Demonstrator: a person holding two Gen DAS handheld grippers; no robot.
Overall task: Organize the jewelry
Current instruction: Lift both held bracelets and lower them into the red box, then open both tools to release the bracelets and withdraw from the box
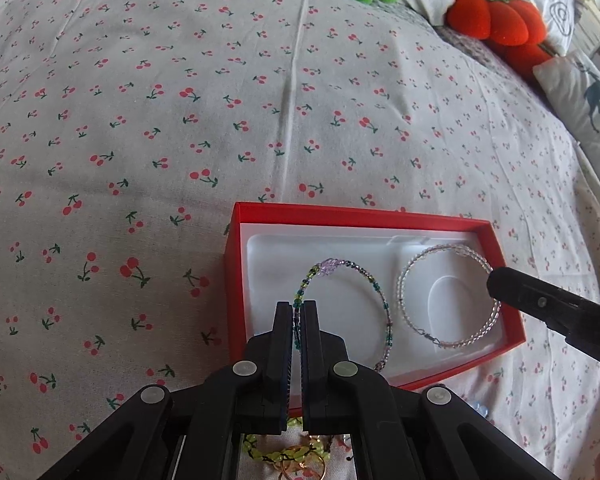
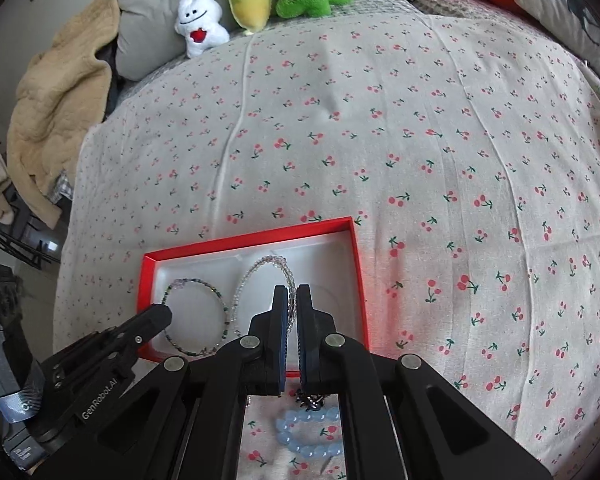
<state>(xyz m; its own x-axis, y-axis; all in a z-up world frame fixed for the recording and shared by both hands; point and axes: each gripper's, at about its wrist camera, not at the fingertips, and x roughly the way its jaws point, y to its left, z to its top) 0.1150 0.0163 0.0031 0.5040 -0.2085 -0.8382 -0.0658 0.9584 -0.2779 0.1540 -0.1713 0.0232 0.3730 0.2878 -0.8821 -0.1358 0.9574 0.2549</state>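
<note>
Red box (image 1: 236, 280) long axis crosswise, left gripper (image 1: 299, 308) jaws pinching green bracelet (image 1: 380, 292), right gripper (image 2: 292, 292) jaws pinching clear bracelet (image 2: 256, 270)

**Jewelry half hidden under the tongs**

The yellow-green bead strand (image 1: 288, 453) and gold ring (image 1: 302, 470) show only between the left tongs' (image 1: 298, 308) arms. The pale blue bead bracelet (image 2: 310, 434) is partly covered too. The dark charm (image 2: 311, 399) is too small to identify.

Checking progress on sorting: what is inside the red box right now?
The red box has a white moulded liner holding two beaded bracelets: a green-and-purple bracelet pinched by the left gripper, and a clear pinkish bracelet pinched by the right gripper. Gripper fingers hide the box's near edge.
</note>
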